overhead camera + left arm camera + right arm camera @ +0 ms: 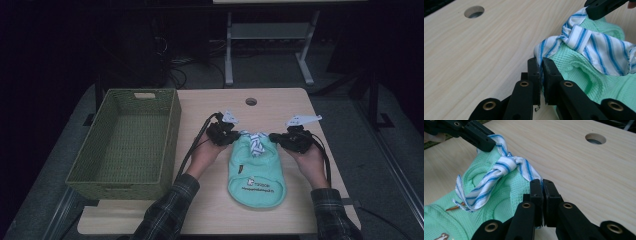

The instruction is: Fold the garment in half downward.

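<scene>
Right now a small mint-green garment [256, 172] of waffle-textured knit lies flat on the light wooden table [210, 210], toward the person's side and right of the middle, with its collar end pointing away from the person. Its lower part carries a small white emblem and a line of dark lettering too small to read from the high view. At the collar sits a white necktie with blue stripes [256, 142], knotted in the middle; the right gripper view shows the knot [505, 165] bunched tight, with one striped tail running down over the green knit and ending in a frayed edge. The left gripper [223, 134] has its black jaws pressed together on the collar's left corner, and in the left gripper view the striped cloth [596, 47] runs straight into the narrow slot between the pads [549, 72]. The right gripper [286, 140] pinches the opposite corner the same way, with a strip of blue-striped fabric caught between its closed pads [535, 192]. Both hands hold the collar edge slightly raised, while the rest of the garment rests on the wood. A round cable hole [251, 101] lies beyond the garment, near the far edge. A green woven basket [172, 135] stands well apart, on the table's left side
</scene>
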{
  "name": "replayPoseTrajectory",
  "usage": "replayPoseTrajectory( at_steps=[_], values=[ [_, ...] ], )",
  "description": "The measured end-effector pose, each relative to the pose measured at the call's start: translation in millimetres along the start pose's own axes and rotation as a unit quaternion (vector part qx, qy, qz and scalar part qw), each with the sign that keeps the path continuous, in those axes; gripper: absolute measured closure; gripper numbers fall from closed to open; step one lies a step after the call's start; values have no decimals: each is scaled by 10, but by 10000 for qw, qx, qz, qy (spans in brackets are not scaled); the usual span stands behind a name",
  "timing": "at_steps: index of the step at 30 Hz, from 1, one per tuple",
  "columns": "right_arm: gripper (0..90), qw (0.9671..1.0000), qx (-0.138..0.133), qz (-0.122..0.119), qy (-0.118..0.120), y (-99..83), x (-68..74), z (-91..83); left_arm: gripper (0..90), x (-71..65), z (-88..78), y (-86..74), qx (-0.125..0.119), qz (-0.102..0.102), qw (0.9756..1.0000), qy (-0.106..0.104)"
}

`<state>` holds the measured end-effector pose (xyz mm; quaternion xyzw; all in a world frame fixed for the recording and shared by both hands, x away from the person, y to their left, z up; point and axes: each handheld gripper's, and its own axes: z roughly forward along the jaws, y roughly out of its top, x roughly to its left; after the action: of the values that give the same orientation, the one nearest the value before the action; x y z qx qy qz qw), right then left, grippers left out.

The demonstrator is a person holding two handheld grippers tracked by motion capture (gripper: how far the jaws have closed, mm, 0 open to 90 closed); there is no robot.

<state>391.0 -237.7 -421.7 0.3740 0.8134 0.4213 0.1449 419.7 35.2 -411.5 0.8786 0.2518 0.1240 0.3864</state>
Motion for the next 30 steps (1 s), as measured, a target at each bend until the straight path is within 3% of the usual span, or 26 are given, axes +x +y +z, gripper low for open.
replayPoseTrajectory(
  at_steps=[15, 18, 21, 24, 30],
  values=[
    [874, 9993, -286, -211, -92, 203, 89, -97, 852, -25, -274, 143, -321, 211, 9988, 306],
    [875, 9992, -244, -268, -167, 173, 115, -76, 851, -92, -268, 91, -282, 362, 9985, 301],
    [874, 9991, -280, -291, -139, 108, 135, -75, 850, -135, -273, 26, -325, 345, 9986, 241],
    [873, 9990, -271, -340, -143, 57, 177, -92, 849, -189, -291, -35, -370, 452, 9981, 209],
    [873, 9977, -372, -492, -288, 74, 235, -131, 849, -200, -377, 8, -528, 516, 9968, 312]
  ],
)
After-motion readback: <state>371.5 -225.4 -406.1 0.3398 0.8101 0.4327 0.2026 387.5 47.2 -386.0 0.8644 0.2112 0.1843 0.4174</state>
